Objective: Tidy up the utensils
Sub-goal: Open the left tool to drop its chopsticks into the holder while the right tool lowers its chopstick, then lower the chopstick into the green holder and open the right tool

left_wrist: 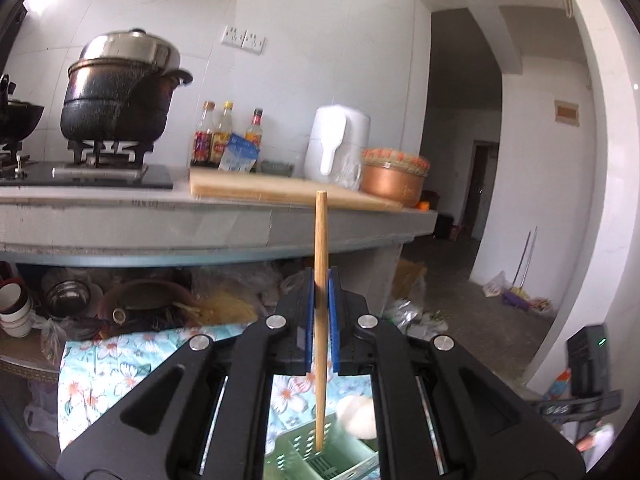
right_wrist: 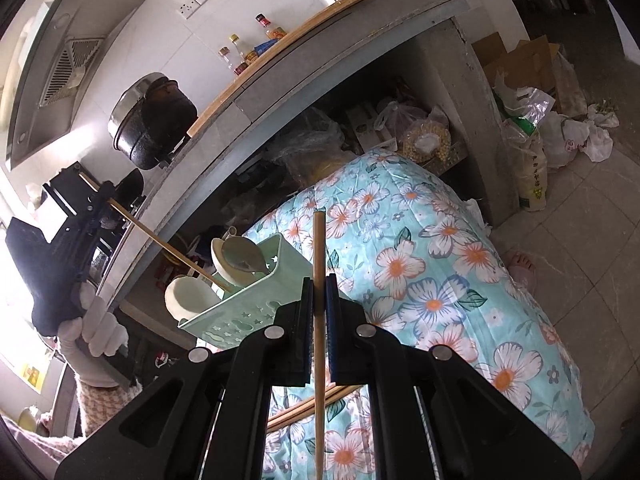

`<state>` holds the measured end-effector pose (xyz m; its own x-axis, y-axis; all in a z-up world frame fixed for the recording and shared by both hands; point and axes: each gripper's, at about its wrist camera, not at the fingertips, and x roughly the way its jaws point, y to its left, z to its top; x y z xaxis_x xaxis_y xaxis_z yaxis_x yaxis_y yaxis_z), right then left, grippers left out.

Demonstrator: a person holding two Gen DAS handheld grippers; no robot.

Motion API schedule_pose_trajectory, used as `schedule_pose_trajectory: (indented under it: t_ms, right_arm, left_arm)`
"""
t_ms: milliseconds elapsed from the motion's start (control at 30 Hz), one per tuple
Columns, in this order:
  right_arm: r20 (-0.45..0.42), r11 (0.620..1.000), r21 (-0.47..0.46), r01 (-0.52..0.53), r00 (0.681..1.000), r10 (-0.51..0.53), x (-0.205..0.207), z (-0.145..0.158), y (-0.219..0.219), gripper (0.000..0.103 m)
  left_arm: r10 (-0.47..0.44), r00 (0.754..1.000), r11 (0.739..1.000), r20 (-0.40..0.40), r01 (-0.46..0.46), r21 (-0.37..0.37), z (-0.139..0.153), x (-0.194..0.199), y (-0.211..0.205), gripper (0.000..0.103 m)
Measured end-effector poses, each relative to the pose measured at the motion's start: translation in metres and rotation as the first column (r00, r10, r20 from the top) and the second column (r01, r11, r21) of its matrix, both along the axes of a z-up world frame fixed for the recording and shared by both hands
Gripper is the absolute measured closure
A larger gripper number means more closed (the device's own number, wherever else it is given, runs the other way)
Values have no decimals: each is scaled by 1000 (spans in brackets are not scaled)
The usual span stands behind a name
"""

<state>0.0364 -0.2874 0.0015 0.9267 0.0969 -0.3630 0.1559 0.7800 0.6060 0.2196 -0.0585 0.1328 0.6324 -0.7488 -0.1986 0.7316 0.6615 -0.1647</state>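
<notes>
left gripper point(left_wrist: 321, 294) pinching a chopstick point(left_wrist: 321, 240) above the green caddy point(left_wrist: 320, 456); right gripper point(right_wrist: 319, 296) pinching another chopstick point(right_wrist: 319, 280) beside the caddy. lower tip straight into a compartment, clear of the spoons point(right_wrist: 236, 260). release only once seated.

The pale green perforated plastic utensil caddy point(right_wrist: 244, 292) sits on the floral quilted cloth point(right_wrist: 440, 264), lower centre-left; two white ceramic spoons point(right_wrist: 236, 260) stand in it.

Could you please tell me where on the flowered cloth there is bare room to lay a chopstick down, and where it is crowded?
The flowered cloth lies bare from the green caddy across to its floor-side edge. It is crowded at the caddy, where white spoons sit and the left gripper angles its chopstick in. More chopsticks lie on the near cloth beneath the right gripper.
</notes>
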Motion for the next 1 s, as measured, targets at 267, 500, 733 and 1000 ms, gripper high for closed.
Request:
schedule_pose_trajectory:
  t_ms: [267, 500, 733, 1000]
  right_arm:
    - [69, 997, -68, -20, 997, 25, 2, 32, 4, 97]
    - [189, 990, -113, -84, 976, 105, 6, 78, 11, 97]
    - [310, 976, -161, -145, 932, 189, 23, 131, 15, 97]
    - [375, 956, -253, -150, 895, 240, 67, 175, 31, 97]
  left_arm:
    - [34, 996, 998, -82, -30, 50, -36, 16, 2, 81]
    - [57, 994, 998, -93, -53, 42, -44, 3, 19, 62]
    - [110, 991, 994, -78, -110, 11, -41, -21, 49, 39]
    - [137, 986, 991, -91, -137, 7, -50, -42, 77, 28]
